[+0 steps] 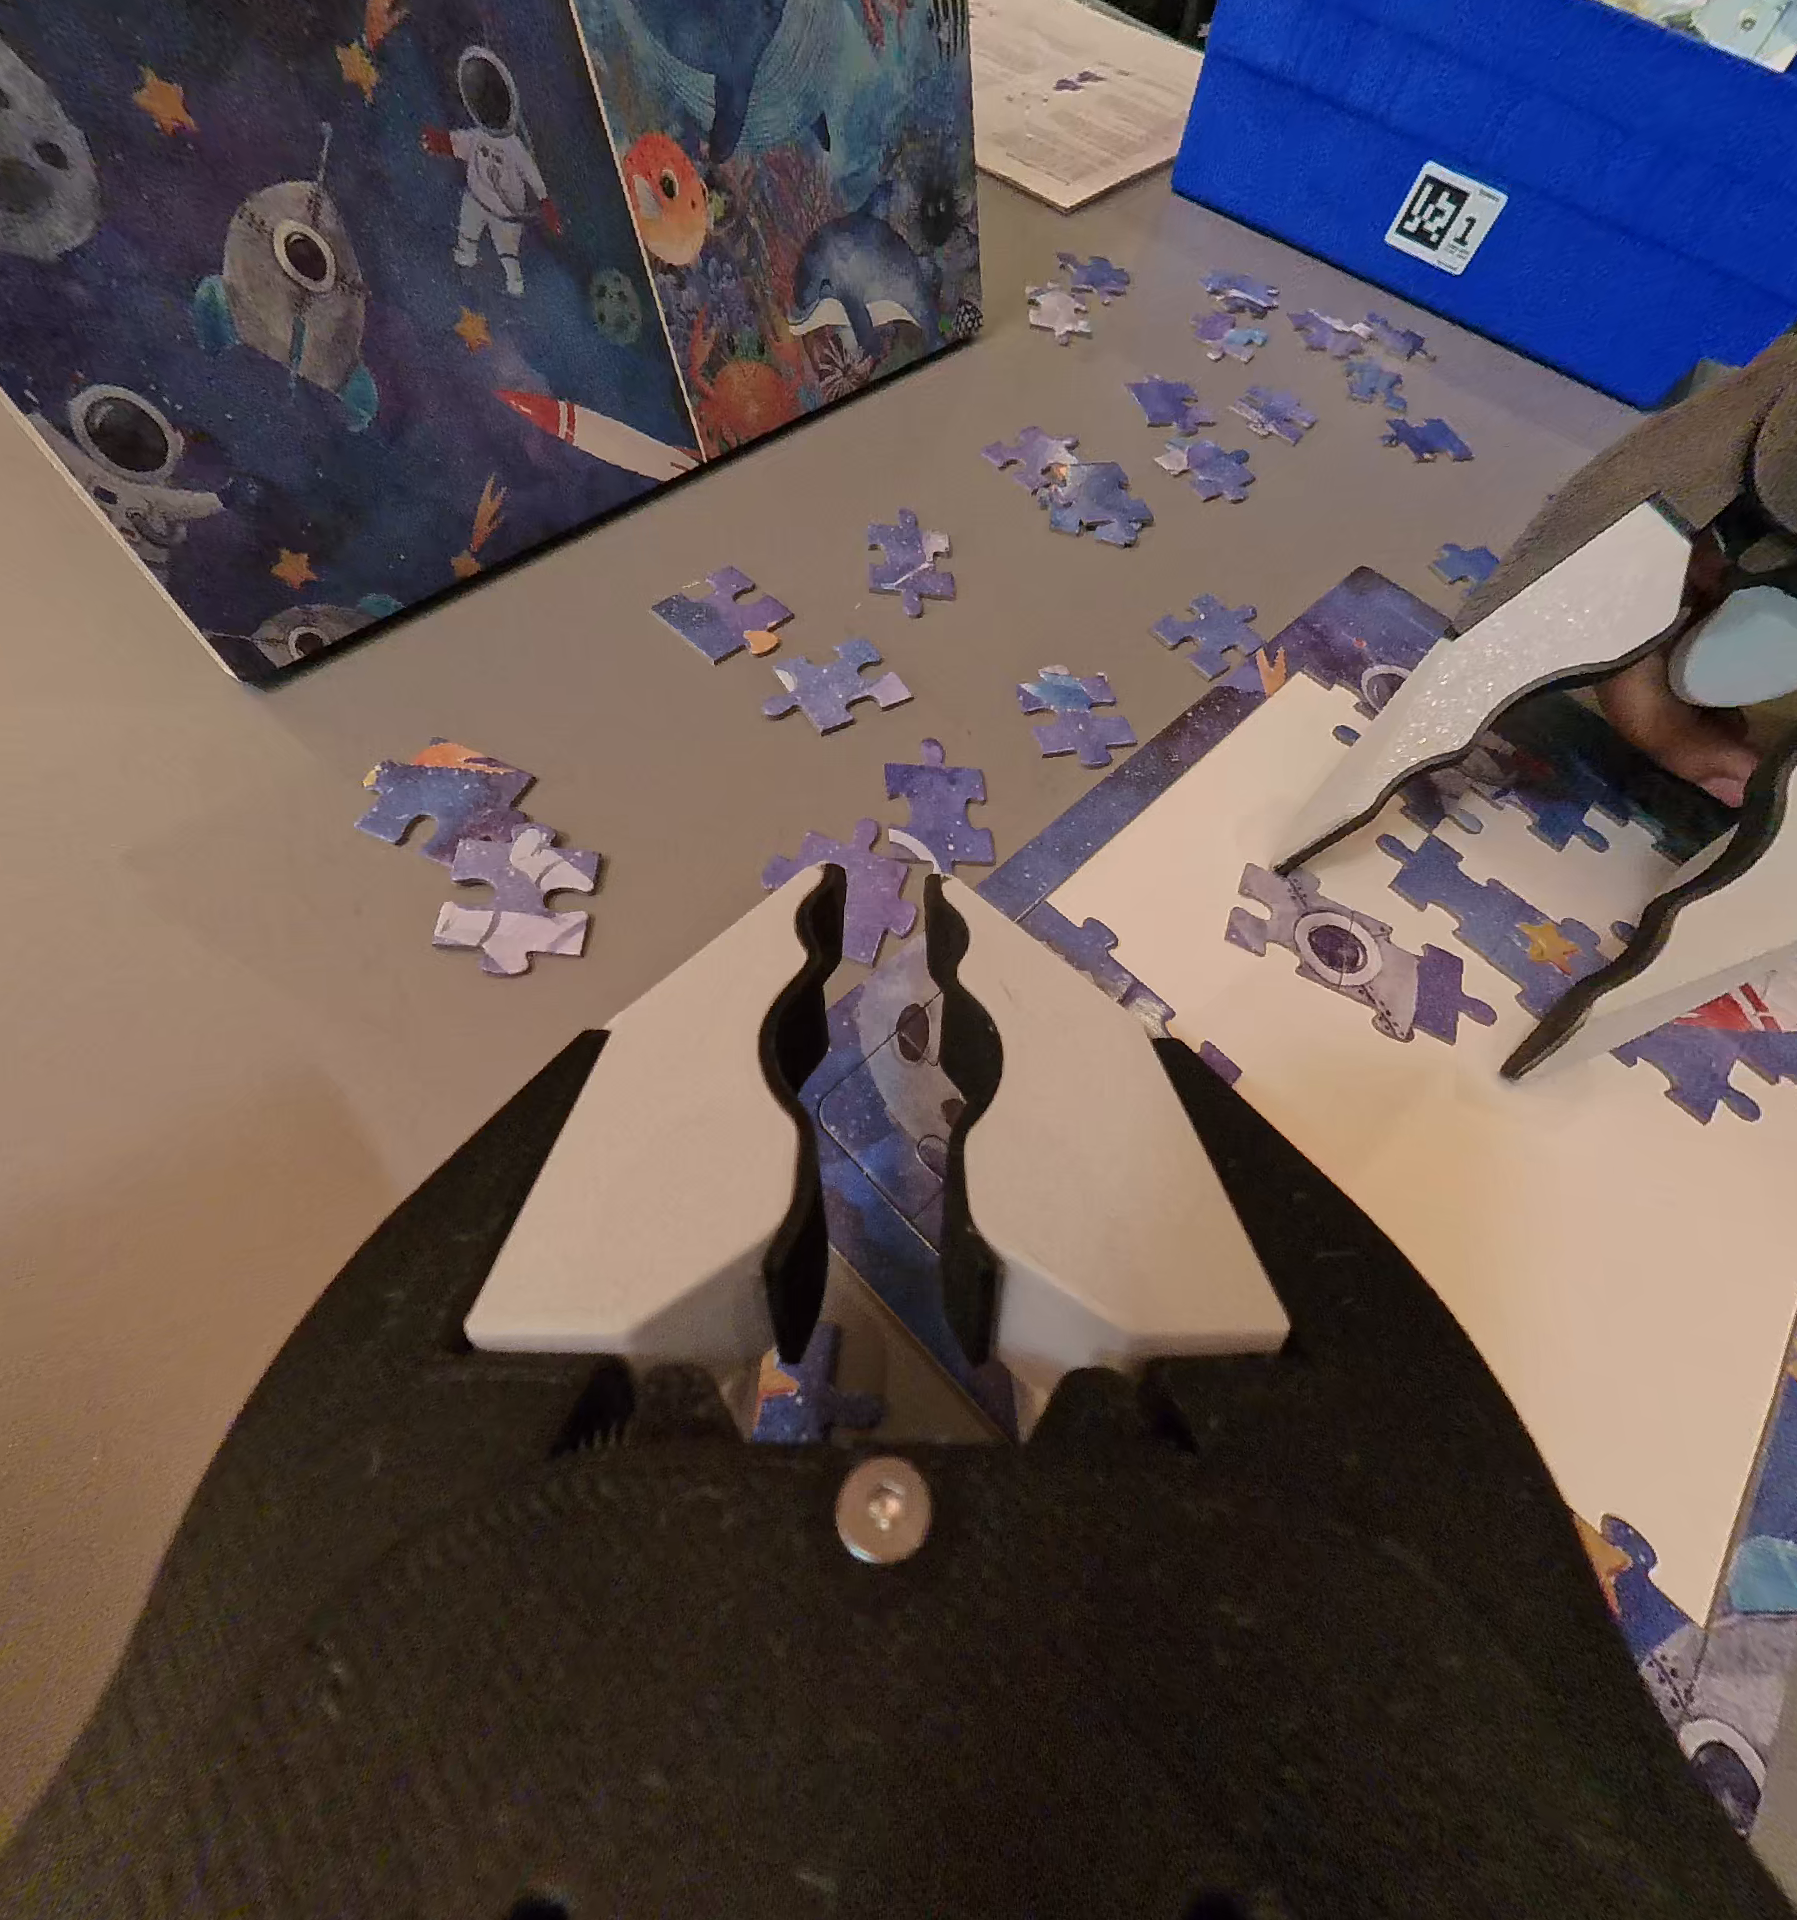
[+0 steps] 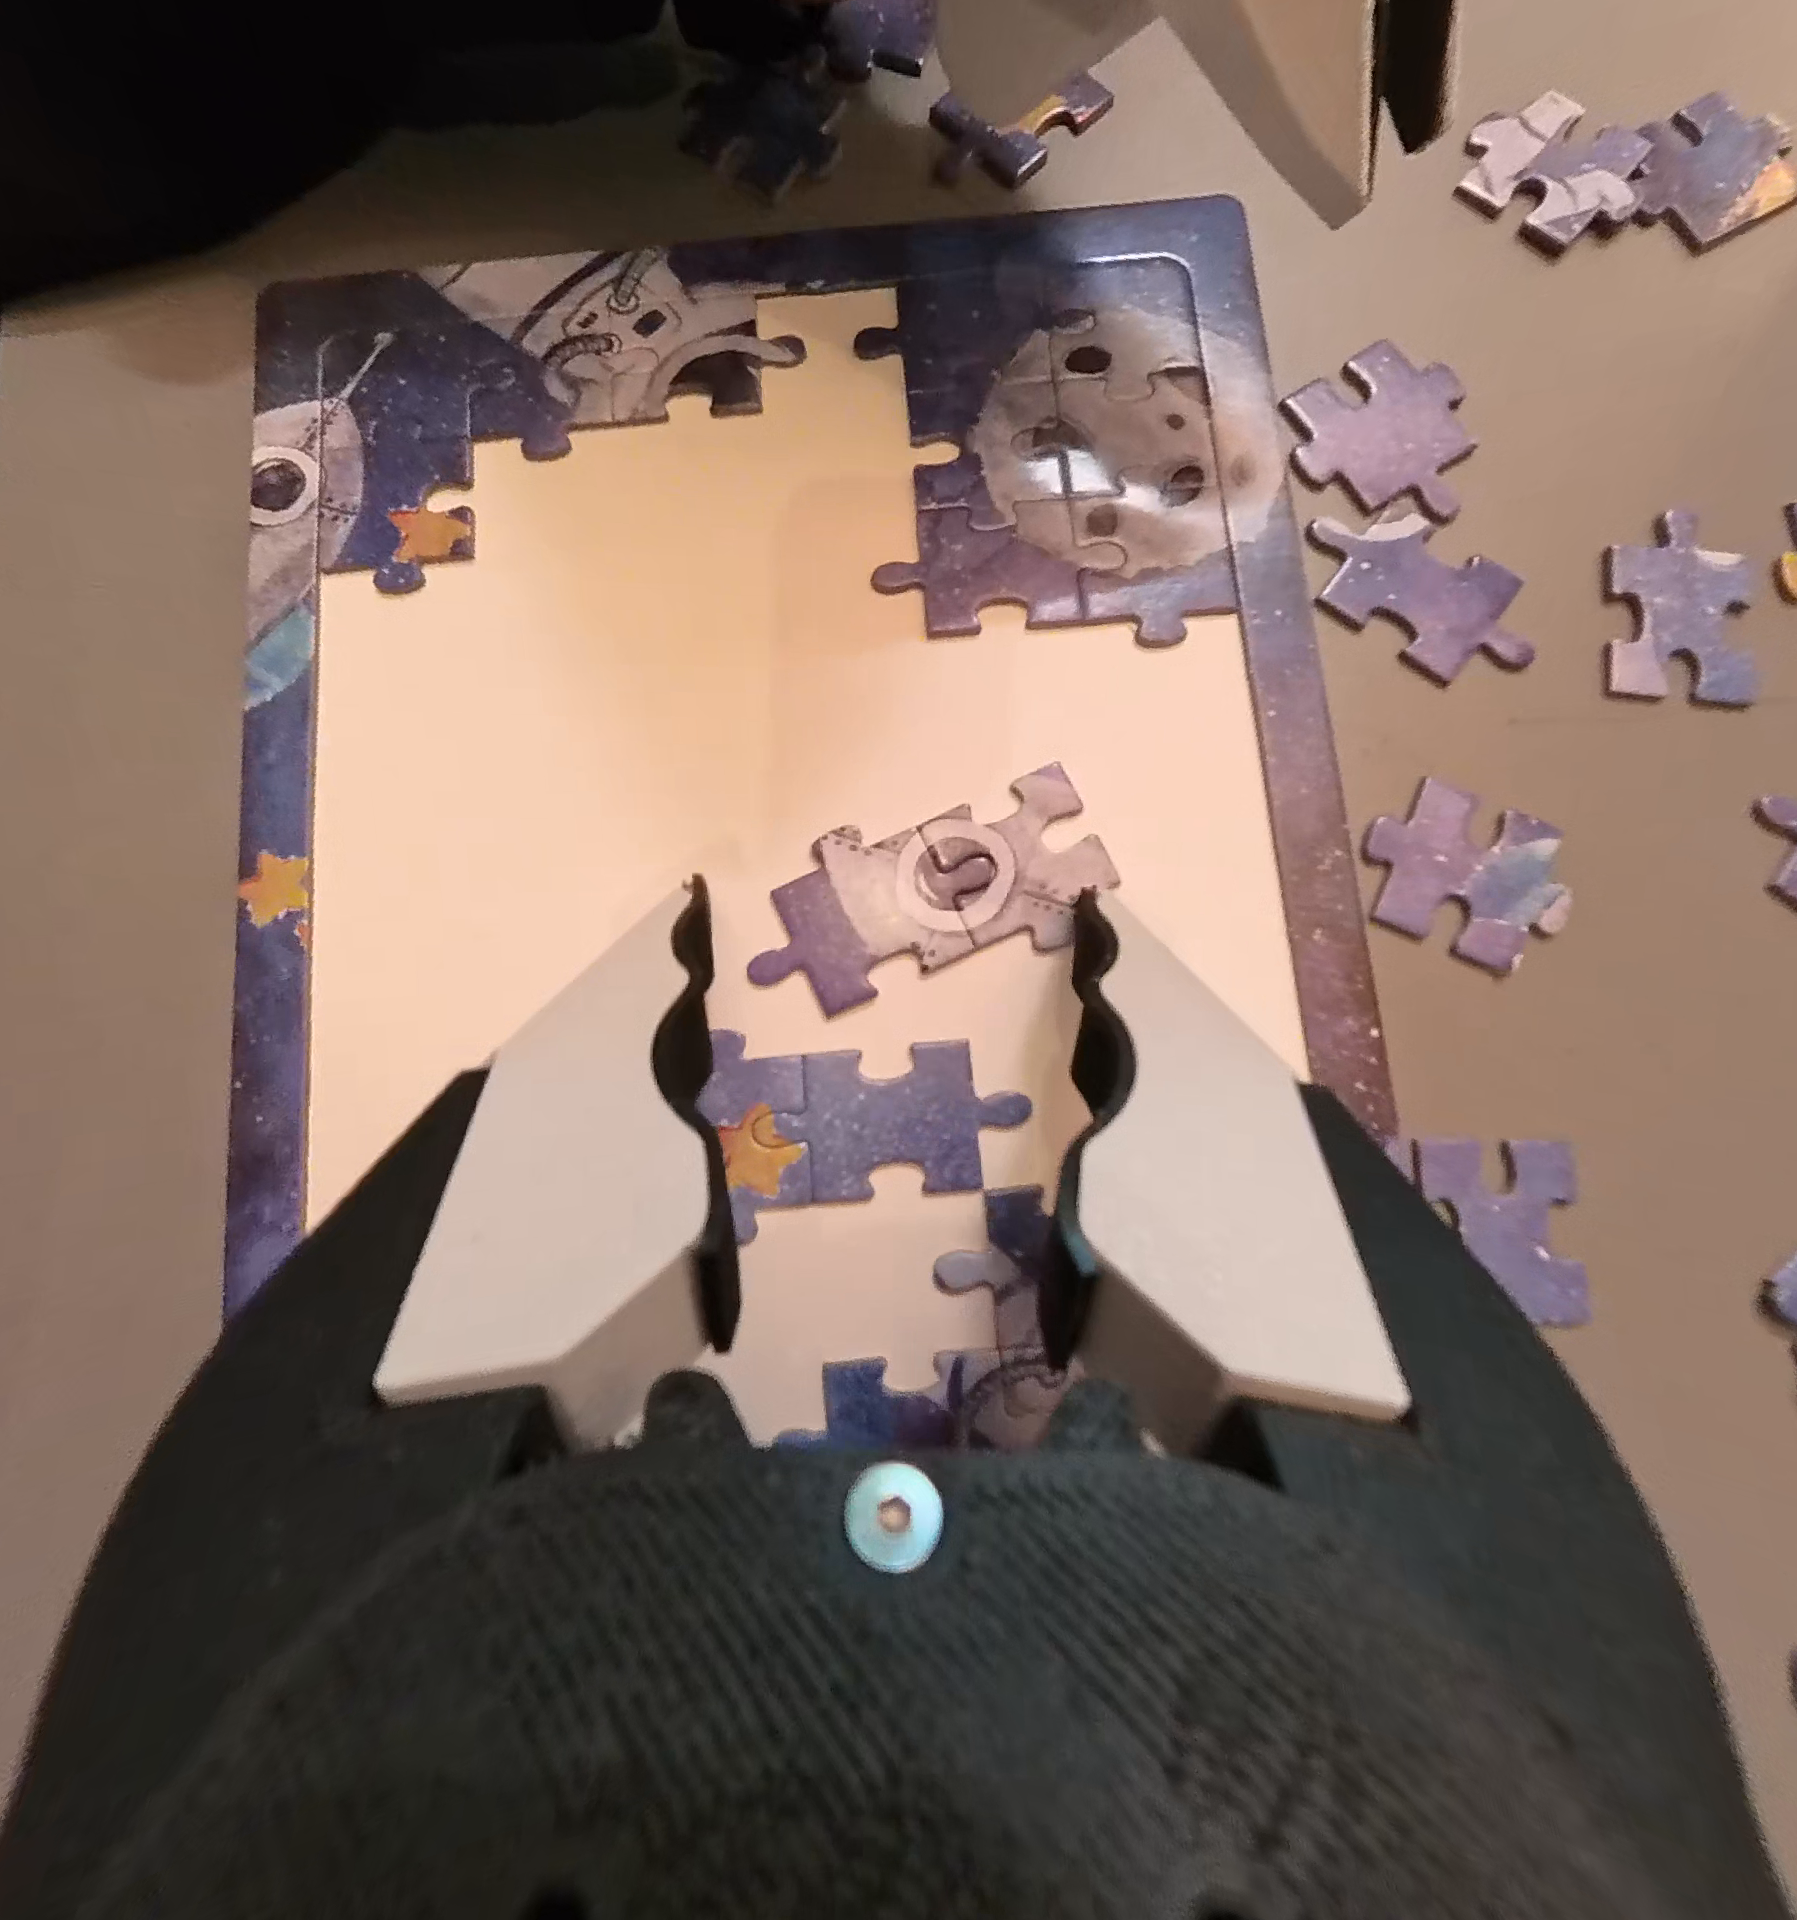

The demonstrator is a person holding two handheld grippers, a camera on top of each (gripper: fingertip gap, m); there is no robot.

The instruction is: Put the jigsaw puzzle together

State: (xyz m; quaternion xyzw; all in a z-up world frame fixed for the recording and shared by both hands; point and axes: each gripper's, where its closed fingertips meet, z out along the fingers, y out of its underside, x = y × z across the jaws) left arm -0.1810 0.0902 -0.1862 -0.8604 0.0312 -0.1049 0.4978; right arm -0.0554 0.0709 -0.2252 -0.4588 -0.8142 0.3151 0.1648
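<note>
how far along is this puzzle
Done: a moon cluster and corner bits sit in the puzzle tray. In hand: the right tool is open over a loose joined pair; the left tool holds nothing visible. Left: most of the tray is bare, and many loose pieces lie on the table.

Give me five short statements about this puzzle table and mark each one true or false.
1. The right gripper has its jaws wide apart over the puzzle tray. True.
2. A joined pair of pieces showing a round porthole lies loose on the tray's cream base. True.
3. The tray is fully assembled. False: most of its middle is bare.
4. The bin at the far side of the table is red. False: it is blue.
5. Loose purple pieces lie scattered on the grey table between the picture box and the tray. True.
</note>
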